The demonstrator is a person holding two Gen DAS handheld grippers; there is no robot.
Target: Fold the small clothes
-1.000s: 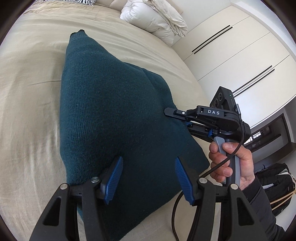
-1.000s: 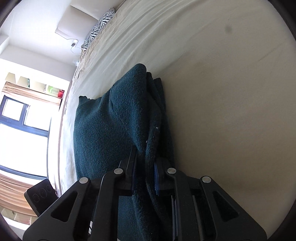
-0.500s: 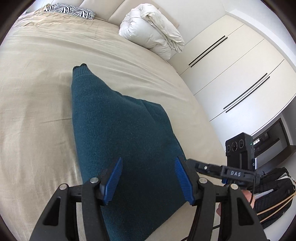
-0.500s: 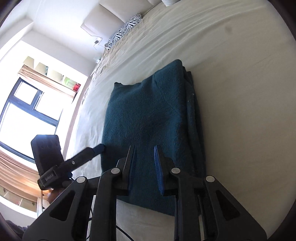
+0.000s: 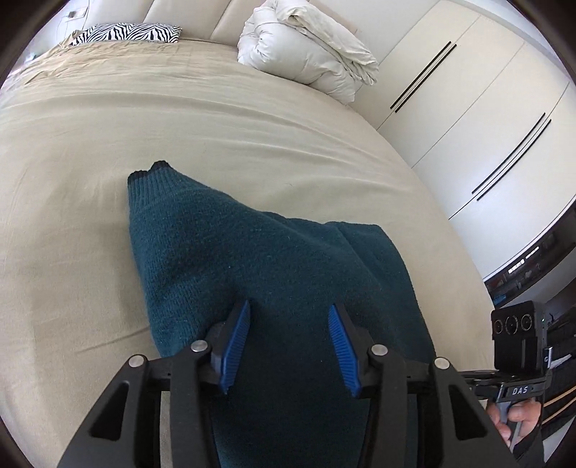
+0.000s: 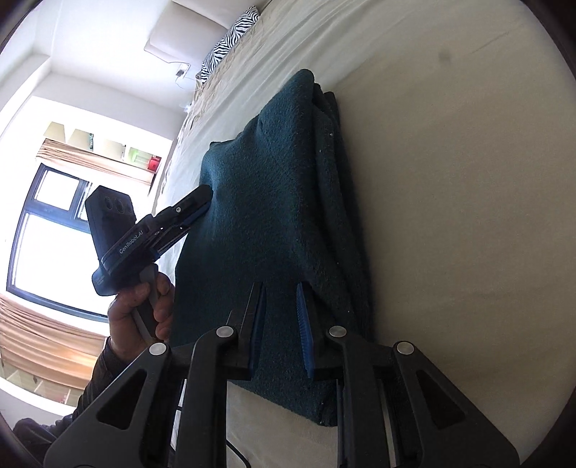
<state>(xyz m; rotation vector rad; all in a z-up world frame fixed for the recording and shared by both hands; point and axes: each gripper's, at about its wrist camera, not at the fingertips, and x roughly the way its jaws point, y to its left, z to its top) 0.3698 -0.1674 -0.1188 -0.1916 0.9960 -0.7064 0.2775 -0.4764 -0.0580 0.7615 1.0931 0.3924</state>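
Note:
A dark teal knitted sweater [image 5: 273, 273] lies folded into a thick pad on the beige bed [image 5: 90, 151]. It also shows in the right wrist view [image 6: 273, 201], with stacked layers along its right side. My left gripper [image 5: 288, 334] is open and empty, its blue pads just above the sweater's near end. My right gripper [image 6: 280, 316] is open with a narrow gap, hovering over the sweater's near edge and holding nothing. The left gripper also shows in the right wrist view [image 6: 201, 196], at the sweater's left edge.
A rolled white duvet [image 5: 309, 46] and a zebra pillow [image 5: 126, 34] lie at the head of the bed. White wardrobe doors [image 5: 486, 118] stand to the right. A window [image 6: 46, 230] is on the far side.
My right gripper let go of the sweater's folded edge and drew back. Both grippers pulled back toward the near end. The sweater now lies flat.

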